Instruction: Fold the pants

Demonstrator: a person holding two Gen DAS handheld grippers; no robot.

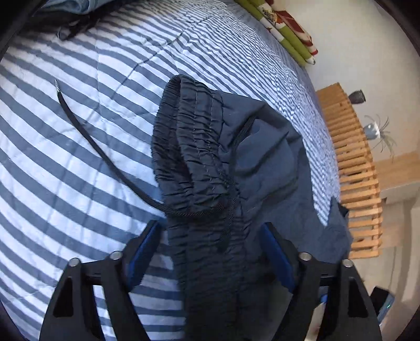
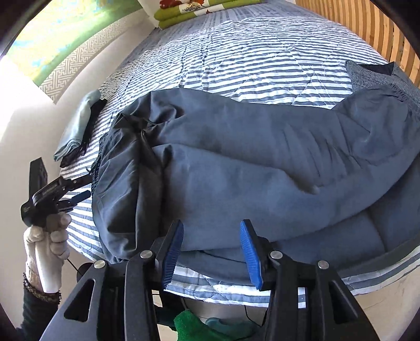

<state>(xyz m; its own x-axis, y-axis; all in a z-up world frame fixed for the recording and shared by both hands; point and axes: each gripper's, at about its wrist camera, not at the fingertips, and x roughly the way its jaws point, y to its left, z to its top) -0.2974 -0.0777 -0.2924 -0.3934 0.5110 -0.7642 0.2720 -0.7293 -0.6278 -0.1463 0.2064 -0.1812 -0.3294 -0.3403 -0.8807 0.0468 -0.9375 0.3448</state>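
Dark blue pants (image 2: 236, 157) lie across the striped bedspread (image 2: 262, 57), legs doubled one on the other. Their gathered elastic waistband (image 1: 189, 136) is bunched up and runs back between the wide-apart fingers of my left gripper (image 1: 212, 249), which is open. A black drawstring (image 1: 86, 133) trails left over the bed. In the right wrist view the left gripper (image 2: 78, 187) sits at the waistband's edge, held by a white-gloved hand (image 2: 47, 244). My right gripper (image 2: 211, 251) is open at the bed's near edge, its blue pads (image 2: 173, 251) just in front of the folded legs.
Folded light blue and black clothes (image 2: 76, 128) lie by the wall. Green patterned bedding (image 2: 189, 10) is stacked at the far end. A wooden slatted frame (image 1: 351, 162) borders the bed. A grey garment (image 2: 372, 73) rests at the right. Green cloth (image 2: 194, 325) lies on the floor.
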